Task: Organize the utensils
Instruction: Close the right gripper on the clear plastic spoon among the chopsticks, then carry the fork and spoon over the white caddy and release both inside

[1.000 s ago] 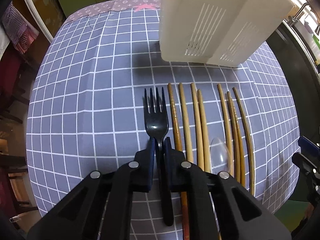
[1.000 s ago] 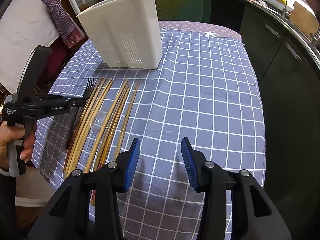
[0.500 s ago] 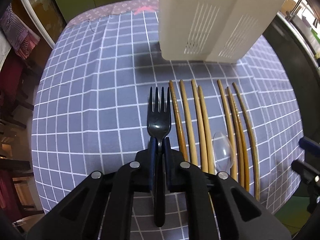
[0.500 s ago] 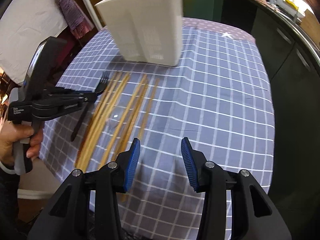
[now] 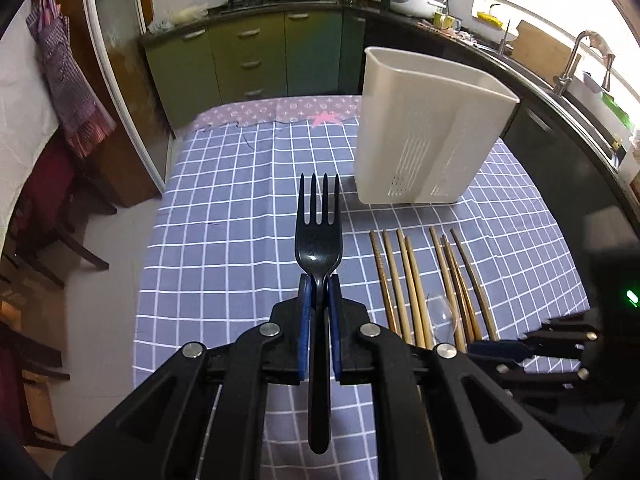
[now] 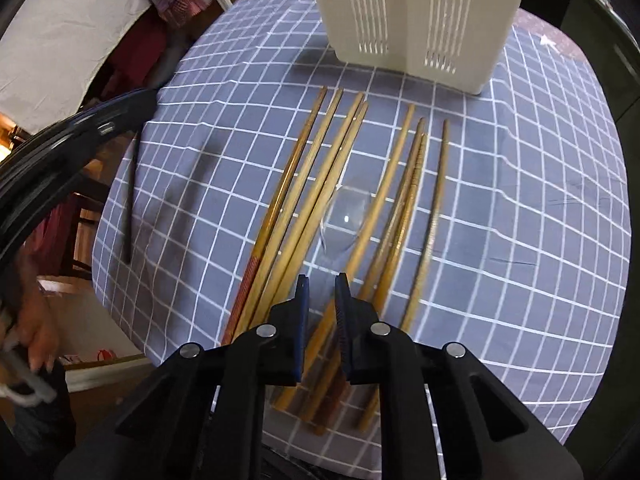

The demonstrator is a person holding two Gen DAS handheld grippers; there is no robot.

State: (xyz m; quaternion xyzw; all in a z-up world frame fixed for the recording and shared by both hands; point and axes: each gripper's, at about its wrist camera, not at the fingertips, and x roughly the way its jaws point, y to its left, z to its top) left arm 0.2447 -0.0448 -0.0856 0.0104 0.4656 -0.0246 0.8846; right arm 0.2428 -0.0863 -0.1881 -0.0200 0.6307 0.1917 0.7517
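My left gripper (image 5: 319, 280) is shut on the handle of a black fork (image 5: 319, 236), held in the air with its tines pointing away, left of the white slotted utensil holder (image 5: 428, 128). Several wooden chopsticks (image 6: 320, 184) lie side by side on the checked cloth, and a clear plastic spoon (image 6: 344, 216) lies among them. My right gripper (image 6: 320, 284) points down just behind the spoon's bowl. Its jaws are closing to a narrow gap where the spoon's see-through handle runs, with chopstick ends beneath. The fork's handle (image 6: 130, 200) shows at the left of the right wrist view.
The table's checked cloth (image 5: 224, 240) lies bare to the left of the fork. A person's hand (image 6: 32, 320) holds the left gripper's grip. Green cabinets (image 5: 248, 60), a stove with pans and a sink (image 5: 576, 60) ring the table. Chairs stand at the left.
My left gripper has lifted the fork off the cloth and tilted up. My right gripper has moved left over the chopsticks and spoon, and its jaws have gone from wide apart to nearly together.
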